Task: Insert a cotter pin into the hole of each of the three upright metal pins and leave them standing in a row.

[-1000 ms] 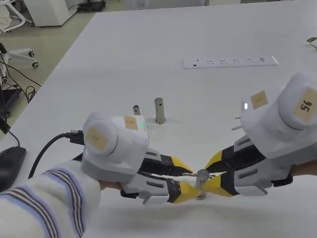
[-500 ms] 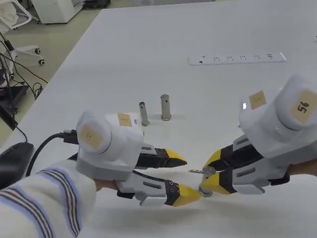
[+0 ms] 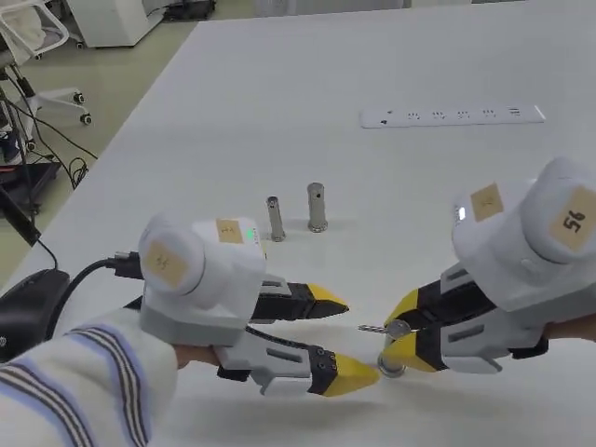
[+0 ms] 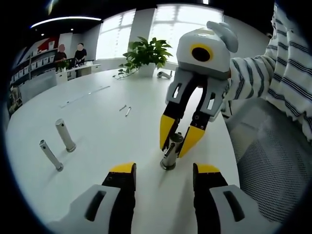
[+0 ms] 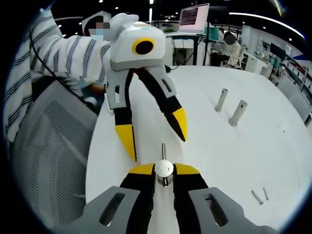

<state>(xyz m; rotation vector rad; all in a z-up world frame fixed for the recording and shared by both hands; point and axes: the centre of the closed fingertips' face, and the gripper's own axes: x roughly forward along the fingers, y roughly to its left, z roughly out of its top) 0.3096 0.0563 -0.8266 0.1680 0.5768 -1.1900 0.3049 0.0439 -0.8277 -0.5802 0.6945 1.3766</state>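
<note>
three metal pins point(image 3: 318, 207): two standing, third pin point(image 5: 164, 171) pinched by right gripper point(image 3: 399, 331), cotter pin point(image 3: 371, 328) through it. left gripper point(image 3: 358, 340) jaws spread. two loose cotter pins point(image 5: 258, 196), one power strip point(image 3: 453, 115) beyond.

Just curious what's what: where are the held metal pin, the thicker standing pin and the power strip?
held metal pin point(image 4: 170, 154): left gripper view, its shaft.
thicker standing pin point(image 3: 317, 207): head view, mid-shaft.
power strip point(image 3: 453, 115): head view, its middle.

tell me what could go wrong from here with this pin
The cotter pin juts sideways out of the metal pin in the right gripper; it may slip out if jolted.
The open left gripper sits close, so a jaw could knock it.
Lining up beside the two standing pins risks toppling them.
</note>
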